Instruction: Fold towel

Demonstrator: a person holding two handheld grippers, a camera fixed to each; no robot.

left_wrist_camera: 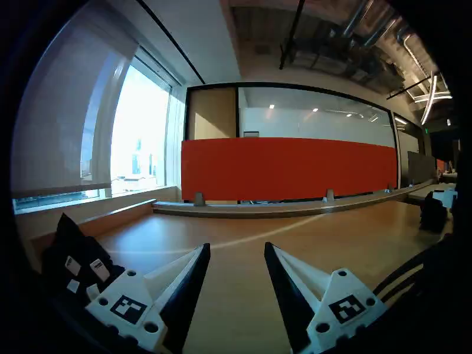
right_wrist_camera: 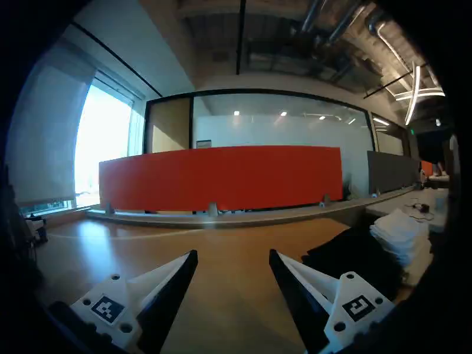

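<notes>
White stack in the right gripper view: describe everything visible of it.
The white stack looks like soft folded cloth, probably towels: several flat layers piled neatly, edges roughly aligned. It sits at the far right of the wooden table, and its lower part is cut off at the edge of the view. A crumpled black cloth lies against its left side. The right gripper is open, apart from it.

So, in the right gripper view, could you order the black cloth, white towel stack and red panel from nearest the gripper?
1. Black crumpled cloth, right of the right gripper.
2. Stack of folded white towels, farther right.
3. Long red divider panel, far ahead, centre.
</notes>
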